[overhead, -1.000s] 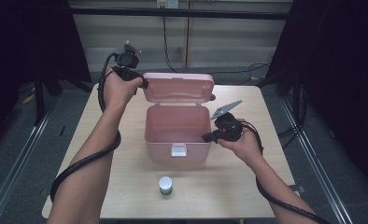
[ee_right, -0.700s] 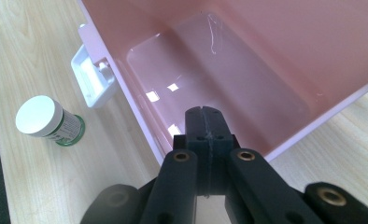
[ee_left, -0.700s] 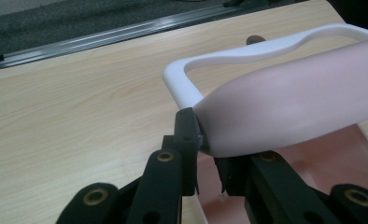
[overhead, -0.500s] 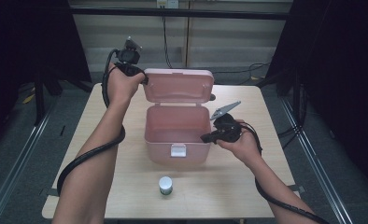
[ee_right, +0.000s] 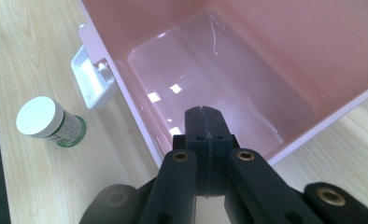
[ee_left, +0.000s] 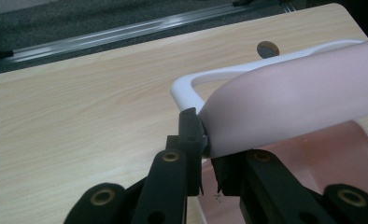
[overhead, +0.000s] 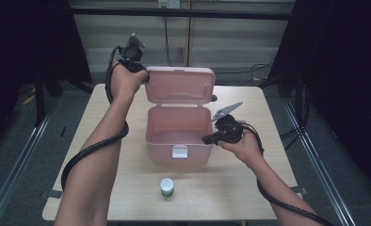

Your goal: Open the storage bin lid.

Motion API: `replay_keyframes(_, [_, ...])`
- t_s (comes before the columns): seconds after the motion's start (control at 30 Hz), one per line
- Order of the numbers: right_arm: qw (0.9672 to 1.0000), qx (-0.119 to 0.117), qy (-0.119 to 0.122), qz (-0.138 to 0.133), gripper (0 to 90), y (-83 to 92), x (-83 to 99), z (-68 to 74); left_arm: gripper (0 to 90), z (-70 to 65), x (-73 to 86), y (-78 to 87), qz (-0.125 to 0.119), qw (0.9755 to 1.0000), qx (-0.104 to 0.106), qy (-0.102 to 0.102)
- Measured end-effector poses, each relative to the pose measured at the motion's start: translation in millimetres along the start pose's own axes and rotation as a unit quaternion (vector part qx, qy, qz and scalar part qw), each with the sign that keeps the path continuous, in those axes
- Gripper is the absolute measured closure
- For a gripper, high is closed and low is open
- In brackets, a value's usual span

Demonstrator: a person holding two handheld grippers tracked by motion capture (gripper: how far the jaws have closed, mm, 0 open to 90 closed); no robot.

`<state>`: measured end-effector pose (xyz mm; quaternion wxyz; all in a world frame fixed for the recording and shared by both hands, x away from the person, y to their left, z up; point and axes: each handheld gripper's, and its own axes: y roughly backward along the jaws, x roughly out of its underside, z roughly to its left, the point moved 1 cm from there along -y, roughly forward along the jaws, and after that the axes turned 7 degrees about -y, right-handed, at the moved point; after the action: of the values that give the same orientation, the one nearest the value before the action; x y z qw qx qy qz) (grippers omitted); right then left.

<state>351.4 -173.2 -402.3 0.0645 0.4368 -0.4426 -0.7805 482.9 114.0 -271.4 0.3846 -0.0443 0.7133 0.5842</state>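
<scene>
Pink plastic, one box [overhead: 178, 136] is sitting mid-desk [overhead: 268, 141], its lid [overhead: 180, 85] standing up. The left gripper [overhead: 141, 73] is closing its jaws on the lid's corner; the right gripper [overhead: 207, 139], jaws shut empty, is resting at the box's rim. One white-capped bottle [overhead: 166, 186] is standing nearby.

both forearms are bare, no sleeves showing. the left gripper [overhead: 145, 77] and right gripper [overhead: 206, 140] are black, each built of flat linked bars joined by brass-coloured round rivets, ending in two blocky black jaws with ridged inner faces. a thick glossy black cable [overhead: 87, 153] trails back from each gripper along the arm. a grey three-cornered plate [overhead: 227, 111] sits above the right gripper.
</scene>
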Motion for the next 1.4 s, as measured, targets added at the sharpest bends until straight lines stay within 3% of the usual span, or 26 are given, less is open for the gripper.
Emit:
replay_keyframes(0.47, [1.0000,0.003,0.003,0.004,90.0,-3.9,-0.5,0.0,83.8,6.7,-9.9,-8.3,0.008,0.9999,0.006,0.007])
replay_keyframes(1.07, [1.0000,-0.004,0.003,0.001,90.0,-7.0,0.1,-2.7,86.6,18.6,-24.7,-30.8,0.014,0.9996,0.009,0.022])
replay_keyframes(1.4, [0.9999,0.004,0.015,0.002,90.0,-6.8,0.5,-1.9,86.9,26.5,-30.0,-44.3,0.012,0.9990,0.017,0.040])
